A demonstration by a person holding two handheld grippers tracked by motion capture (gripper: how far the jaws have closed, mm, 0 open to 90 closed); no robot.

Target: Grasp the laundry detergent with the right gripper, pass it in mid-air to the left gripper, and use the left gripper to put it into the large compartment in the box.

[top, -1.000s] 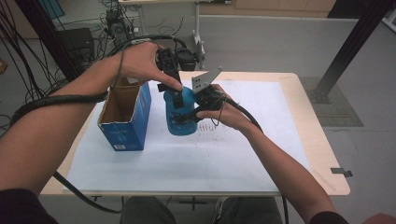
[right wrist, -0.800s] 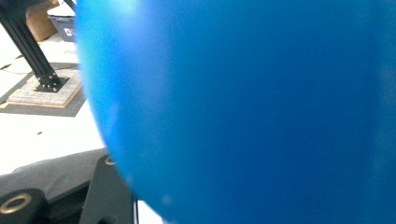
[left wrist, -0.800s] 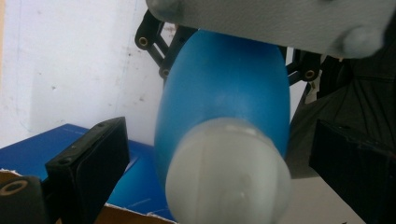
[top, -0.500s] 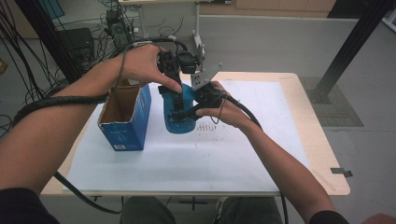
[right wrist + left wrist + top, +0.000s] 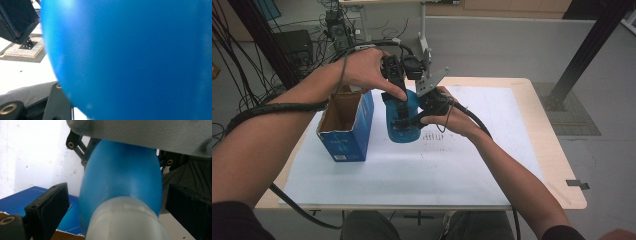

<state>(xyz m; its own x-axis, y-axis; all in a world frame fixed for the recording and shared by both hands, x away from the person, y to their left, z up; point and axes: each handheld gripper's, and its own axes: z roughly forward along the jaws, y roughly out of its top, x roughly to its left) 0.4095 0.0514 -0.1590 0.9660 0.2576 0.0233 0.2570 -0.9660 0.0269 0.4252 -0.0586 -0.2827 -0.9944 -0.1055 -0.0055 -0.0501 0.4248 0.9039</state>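
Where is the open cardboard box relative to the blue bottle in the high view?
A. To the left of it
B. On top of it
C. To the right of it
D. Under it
A: the box stands on the table to the left of the bottle, which both grippers meet.

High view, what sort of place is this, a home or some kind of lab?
Probably a lab or workshop for recording. Bundled cables hang beside equipment, the grey floor is bare, and the table carries a white sheet.
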